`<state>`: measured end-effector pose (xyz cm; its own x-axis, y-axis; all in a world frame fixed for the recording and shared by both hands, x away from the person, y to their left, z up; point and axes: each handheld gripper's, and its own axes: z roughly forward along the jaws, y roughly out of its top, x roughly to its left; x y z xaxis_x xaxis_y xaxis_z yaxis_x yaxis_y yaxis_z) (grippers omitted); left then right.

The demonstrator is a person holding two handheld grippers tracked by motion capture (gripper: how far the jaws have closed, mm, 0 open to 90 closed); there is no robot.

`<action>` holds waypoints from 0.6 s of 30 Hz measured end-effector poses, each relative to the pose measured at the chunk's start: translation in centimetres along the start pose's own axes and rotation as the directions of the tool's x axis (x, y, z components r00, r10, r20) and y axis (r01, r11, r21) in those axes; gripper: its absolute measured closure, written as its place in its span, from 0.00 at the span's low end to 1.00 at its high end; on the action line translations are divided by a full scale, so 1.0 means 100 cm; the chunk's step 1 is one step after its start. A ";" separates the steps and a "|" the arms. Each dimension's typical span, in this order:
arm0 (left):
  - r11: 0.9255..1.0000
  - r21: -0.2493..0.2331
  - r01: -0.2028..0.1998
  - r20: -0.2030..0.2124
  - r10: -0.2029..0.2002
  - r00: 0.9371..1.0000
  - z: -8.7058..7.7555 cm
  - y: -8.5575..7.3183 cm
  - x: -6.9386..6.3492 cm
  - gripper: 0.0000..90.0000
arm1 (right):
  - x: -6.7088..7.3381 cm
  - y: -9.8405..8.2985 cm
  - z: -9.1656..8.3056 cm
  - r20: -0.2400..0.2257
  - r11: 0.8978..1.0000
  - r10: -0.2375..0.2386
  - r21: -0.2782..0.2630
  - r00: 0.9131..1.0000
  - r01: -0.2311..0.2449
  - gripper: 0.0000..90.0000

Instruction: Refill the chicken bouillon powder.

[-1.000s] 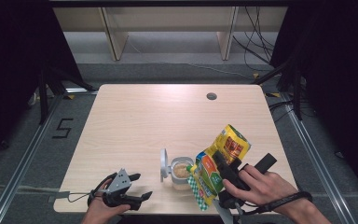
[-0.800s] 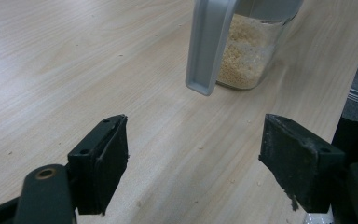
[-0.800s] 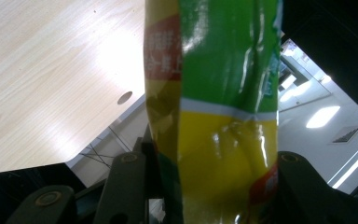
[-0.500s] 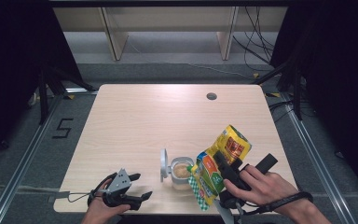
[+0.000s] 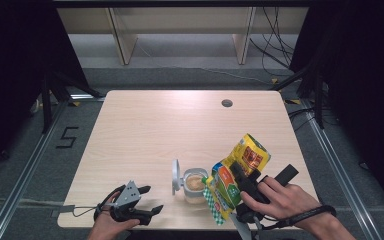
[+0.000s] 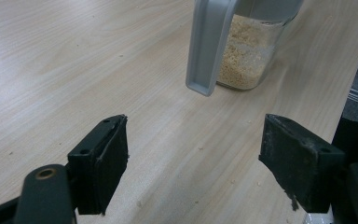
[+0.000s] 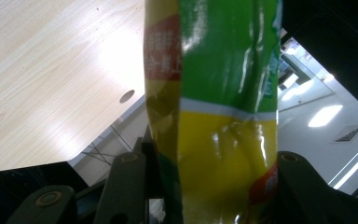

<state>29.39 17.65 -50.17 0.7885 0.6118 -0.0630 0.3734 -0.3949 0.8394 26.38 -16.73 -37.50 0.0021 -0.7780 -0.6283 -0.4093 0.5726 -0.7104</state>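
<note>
A yellow and green snack bag (image 5: pixel 237 165) is tilted in the air at the table's front right, and my right gripper (image 5: pixel 241 181) is shut on its middle. In the right gripper view the bag (image 7: pixel 214 107) fills the gap between the jaws of that gripper (image 7: pixel 212 186). Just left of the bag stands a clear jar (image 5: pixel 195 186) holding beige granules, its grey flip lid (image 5: pixel 175 176) swung upright. My left gripper (image 5: pixel 149 200) rests at the front left edge, open and empty. In the left gripper view its jaws (image 6: pixel 196 161) stand wide apart, facing the jar (image 6: pixel 247 56) and lid (image 6: pixel 209 46).
The light wooden table (image 5: pixel 170 130) has a round cable hole (image 5: pixel 227 103) at the back right. Small crumbs lie on the wood near the left gripper. Black frames and cables stand beyond the table's edges.
</note>
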 end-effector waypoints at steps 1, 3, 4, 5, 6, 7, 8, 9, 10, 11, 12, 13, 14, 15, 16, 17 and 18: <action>1.000 0.000 0.000 0.000 0.000 1.000 0.000 0.000 0.000 0.25 | 0.000 0.000 0.000 -0.001 1.000 0.001 0.000 1.000 -0.001 0.70; 1.000 -0.005 0.001 -0.005 -0.001 1.000 0.000 0.000 0.000 0.25 | -0.001 0.000 0.000 -0.007 1.000 -0.009 -0.005 1.000 0.009 0.71; 1.000 -0.005 0.001 -0.006 -0.001 1.000 0.000 0.000 0.000 0.25 | -0.001 0.000 0.000 -0.008 1.000 -0.008 -0.005 1.000 0.008 0.71; 1.000 -0.005 0.001 -0.006 -0.001 1.000 0.000 0.000 0.000 0.25 | -0.001 0.000 0.000 -0.008 1.000 -0.008 -0.005 1.000 0.008 0.71; 1.000 -0.005 0.001 -0.005 -0.001 1.000 0.000 0.000 0.000 0.25 | -0.001 0.000 0.000 -0.008 1.000 -0.009 -0.005 1.000 0.009 0.71; 1.000 -0.004 0.000 -0.006 0.000 1.000 0.000 0.000 0.000 0.25 | -0.001 0.000 0.000 -0.006 1.000 -0.009 -0.004 1.000 0.009 0.71; 1.000 -0.005 0.000 -0.005 0.000 1.000 0.000 0.000 0.000 0.25 | -0.001 0.000 0.000 -0.006 1.000 -0.009 -0.003 1.000 0.009 0.71; 1.000 0.001 -0.001 0.001 0.001 1.000 0.000 0.000 0.000 0.25 | -0.002 0.000 0.000 -0.006 1.000 -0.014 -0.009 1.000 0.014 0.71; 1.000 0.000 -0.001 0.000 0.001 1.000 0.000 0.000 0.000 0.25 | -0.001 0.000 0.000 -0.005 1.000 -0.008 -0.004 1.000 0.008 0.71; 1.000 0.000 -0.001 0.000 0.001 1.000 0.000 0.000 0.000 0.25 | -0.002 0.001 -0.001 0.004 1.000 -0.008 -0.001 1.000 0.008 0.71; 1.000 0.001 0.000 0.000 0.000 1.000 0.000 0.000 0.000 0.25 | -0.002 0.001 -0.001 0.007 1.000 -0.010 -0.001 1.000 0.010 0.71; 1.000 -0.005 0.001 -0.005 -0.001 1.000 0.000 0.000 0.000 0.25 | -0.002 0.001 0.000 0.001 1.000 -0.009 -0.004 1.000 0.009 0.71; 1.000 -0.005 0.001 -0.005 -0.001 1.000 0.000 0.000 0.000 0.25 | -0.001 0.001 0.000 -0.006 1.000 -0.010 -0.006 1.000 0.010 0.71; 1.000 -0.004 0.000 -0.009 0.000 1.000 0.000 0.000 -0.001 0.25 | -0.002 0.001 -0.001 0.006 1.000 -0.008 -0.003 1.000 0.008 0.71; 1.000 -0.004 0.000 -0.008 0.000 1.000 0.000 0.000 -0.001 0.25 | -0.002 0.001 -0.001 0.007 1.000 -0.010 -0.003 1.000 0.010 0.71; 1.000 -0.003 0.000 -0.008 0.000 1.000 0.000 0.000 -0.001 0.25 | -0.002 0.001 -0.001 0.007 1.000 -0.009 -0.003 1.000 0.009 0.71; 1.000 -0.004 0.000 -0.008 0.000 1.000 0.000 0.000 -0.001 0.25 | -0.002 0.001 0.000 0.007 1.000 -0.011 -0.008 1.000 0.011 0.71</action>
<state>29.34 17.59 -50.20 0.7845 0.6173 -0.0585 0.3713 -0.3922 0.8416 26.35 -16.50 -37.46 0.0126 -0.7823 -0.6228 -0.4168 0.5621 -0.7144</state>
